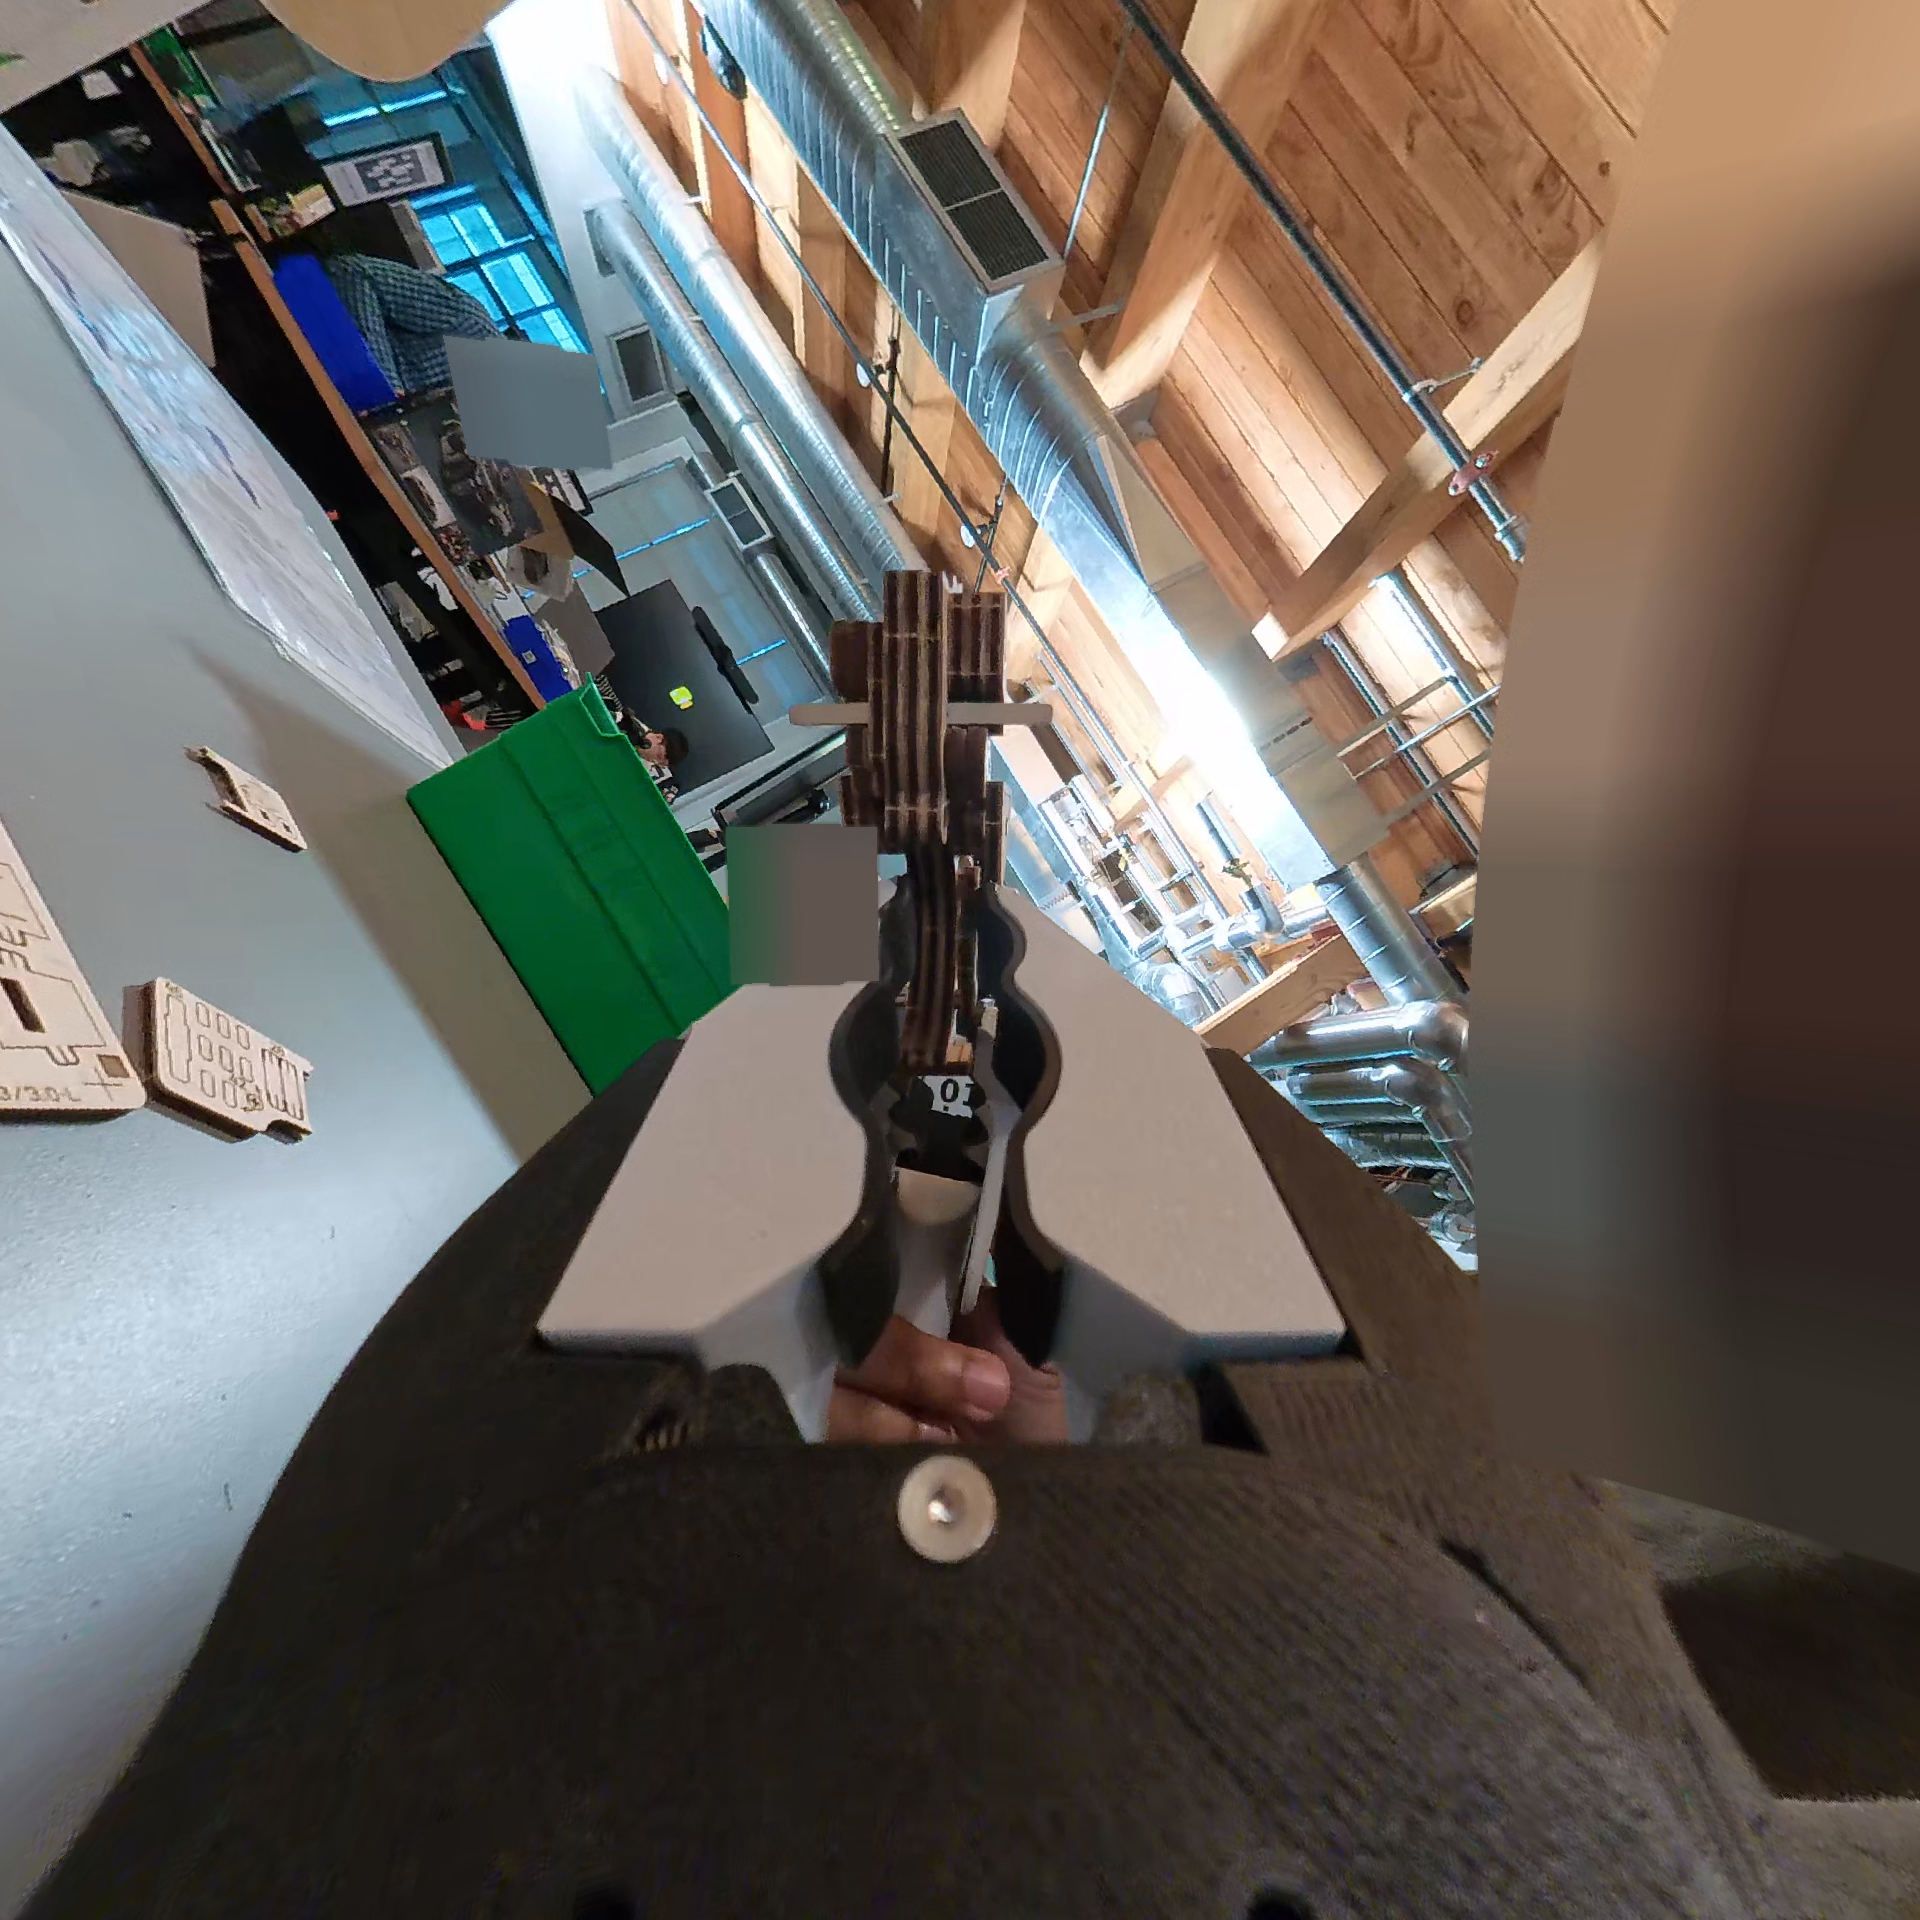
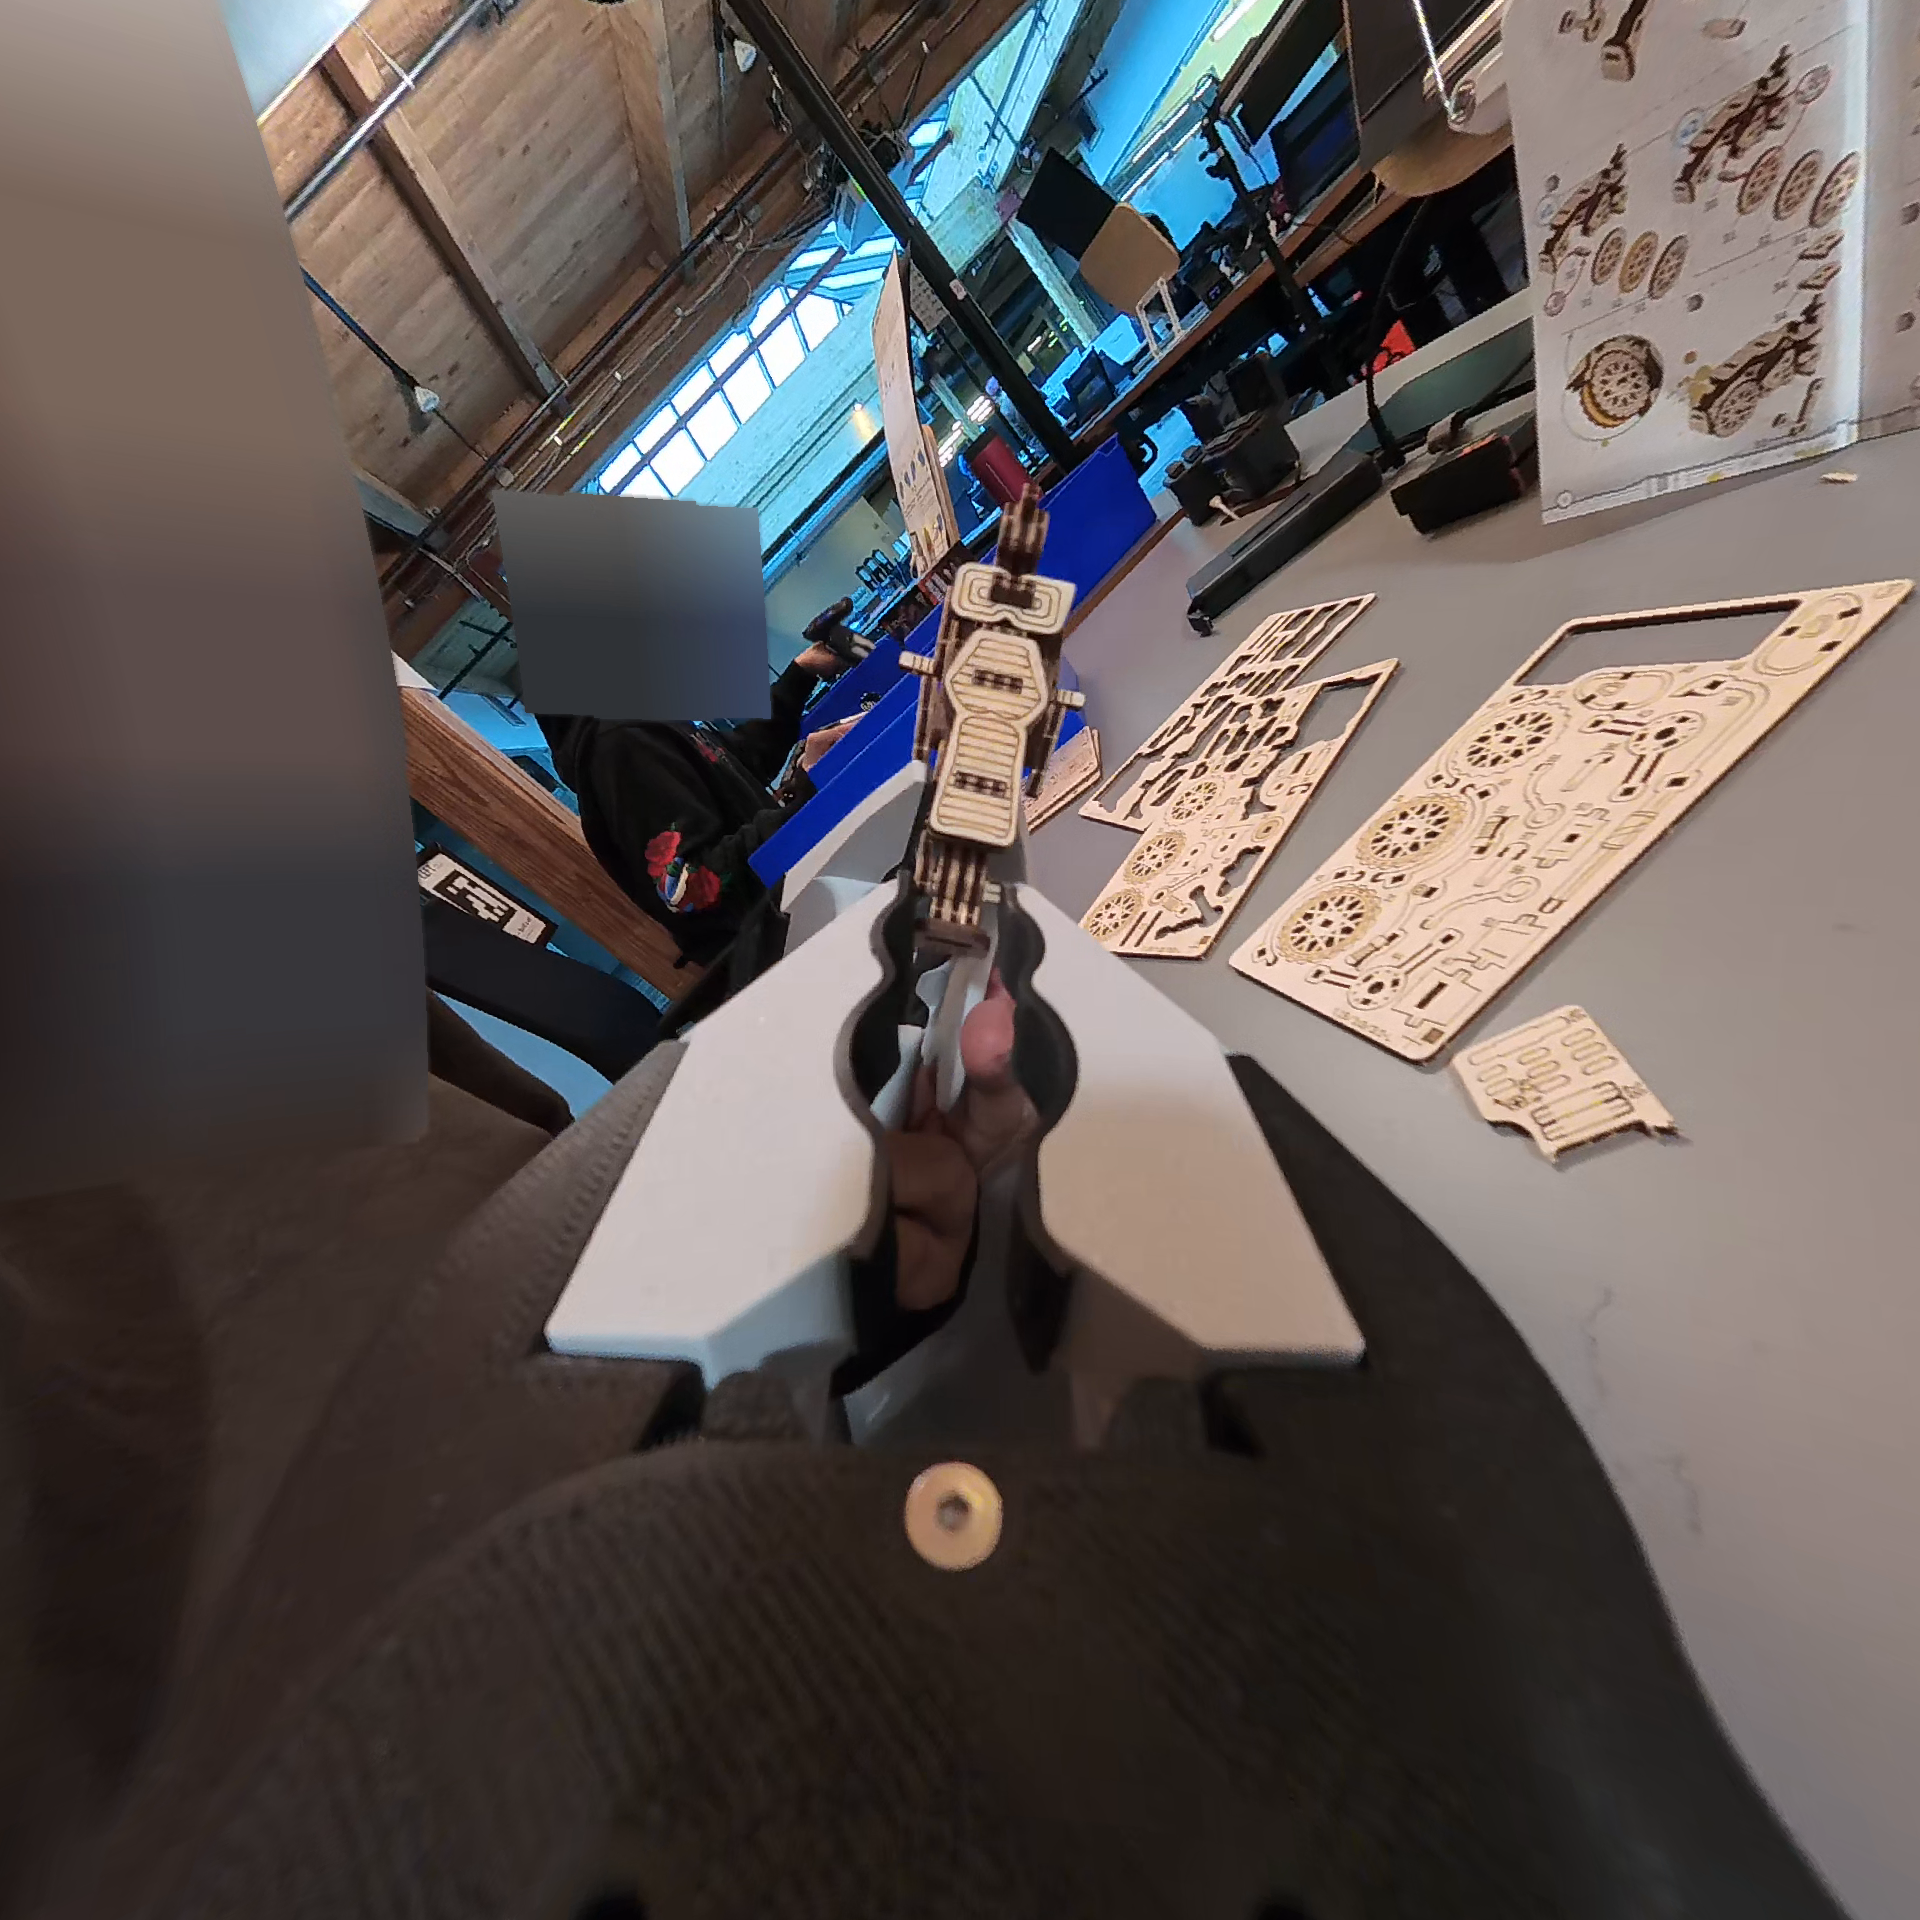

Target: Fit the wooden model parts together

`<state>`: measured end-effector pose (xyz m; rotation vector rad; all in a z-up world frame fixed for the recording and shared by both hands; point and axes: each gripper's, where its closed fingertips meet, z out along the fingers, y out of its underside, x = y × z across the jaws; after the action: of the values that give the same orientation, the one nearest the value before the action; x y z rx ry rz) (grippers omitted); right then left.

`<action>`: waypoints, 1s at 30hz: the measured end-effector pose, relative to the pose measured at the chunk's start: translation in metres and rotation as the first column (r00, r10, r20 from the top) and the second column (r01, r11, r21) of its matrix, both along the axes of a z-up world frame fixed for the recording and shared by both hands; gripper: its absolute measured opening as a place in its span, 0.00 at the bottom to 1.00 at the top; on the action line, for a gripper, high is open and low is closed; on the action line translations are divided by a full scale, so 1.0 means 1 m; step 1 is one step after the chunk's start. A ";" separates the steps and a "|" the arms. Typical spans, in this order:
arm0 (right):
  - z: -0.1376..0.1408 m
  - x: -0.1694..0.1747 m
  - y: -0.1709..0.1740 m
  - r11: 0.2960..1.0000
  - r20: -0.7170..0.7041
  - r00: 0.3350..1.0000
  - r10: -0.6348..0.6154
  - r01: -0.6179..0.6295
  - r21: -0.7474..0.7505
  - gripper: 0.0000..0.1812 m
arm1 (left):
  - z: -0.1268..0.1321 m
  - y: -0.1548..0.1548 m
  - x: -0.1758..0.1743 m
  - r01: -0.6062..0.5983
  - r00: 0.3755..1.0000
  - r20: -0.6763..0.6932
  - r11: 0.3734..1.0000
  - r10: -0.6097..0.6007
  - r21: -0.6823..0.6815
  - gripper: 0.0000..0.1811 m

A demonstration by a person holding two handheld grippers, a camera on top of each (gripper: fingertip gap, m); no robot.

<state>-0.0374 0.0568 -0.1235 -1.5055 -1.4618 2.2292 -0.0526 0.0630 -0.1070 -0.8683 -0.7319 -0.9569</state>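
My left gripper [image 1: 940, 914] is shut on the lower end of a layered wooden model [image 1: 925, 727]. I see the model edge-on, raised in the air against the ceiling, with a thin cross pin [image 1: 821, 715] through it. My right gripper [image 2: 961, 899] is shut on the near end of a wooden model [image 2: 982, 727] with pale engraved plates on top, held above the grey table [image 2: 1714, 1299]. I cannot tell whether both hold the same model. A person's fingers [image 2: 987, 1039] show through the gap behind the jaws in both views.
Several wooden part sheets [image 2: 1538, 831] and a small broken-off piece [image 2: 1558, 1081] lie on the table to the right. An instruction sheet [image 2: 1704, 239] stands at the back. Loose wooden pieces [image 1: 218, 1060] and a green bin [image 1: 582, 883] show in the left wrist view. A person in black [image 2: 675, 810] sits beyond. The small broken-off piece [image 2: 1558, 1081] lies around 12 cm away from my right fingertips. Seen from the left wrist view [image 1: 237, 1068] as well.
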 end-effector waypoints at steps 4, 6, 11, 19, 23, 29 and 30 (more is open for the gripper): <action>-0.002 0.000 -0.002 1.000 0.002 1.000 0.000 0.000 0.015 0.08 | -0.002 -0.001 -0.001 -0.007 1.000 0.005 1.000 0.007 -0.005 0.04; -0.002 0.000 -0.002 1.000 0.000 1.000 0.000 0.000 0.016 0.08 | -0.002 -0.001 0.000 -0.003 1.000 0.006 1.000 0.003 0.001 0.04; -0.002 0.000 -0.001 1.000 0.000 1.000 -0.001 0.001 0.013 0.08 | -0.002 -0.001 0.000 -0.003 1.000 -0.004 1.000 0.003 -0.010 0.04; 0.003 0.003 -0.001 1.000 -0.031 0.999 0.012 -0.011 0.006 0.08 | 0.002 -0.003 0.004 0.016 0.999 -0.030 0.999 -0.015 0.033 0.04; 0.004 0.003 -0.002 1.000 -0.063 0.998 0.011 -0.010 0.026 0.08 | 0.004 -0.005 0.007 0.033 0.998 -0.051 0.999 -0.030 0.043 0.04; 0.007 0.004 -0.002 0.998 -0.089 0.996 0.004 0.002 0.063 0.08 | 0.004 -0.006 0.009 0.044 0.997 -0.072 0.998 -0.040 0.053 0.04; 0.007 0.005 -0.001 0.998 -0.089 0.996 0.004 0.001 0.055 0.08 | 0.004 -0.007 0.010 0.045 0.996 -0.077 0.998 -0.041 0.054 0.04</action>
<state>-0.0329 0.0554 -0.1164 -1.3705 -1.4859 2.2077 -0.0430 0.0564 -0.1031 -0.8697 -0.6206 -0.9729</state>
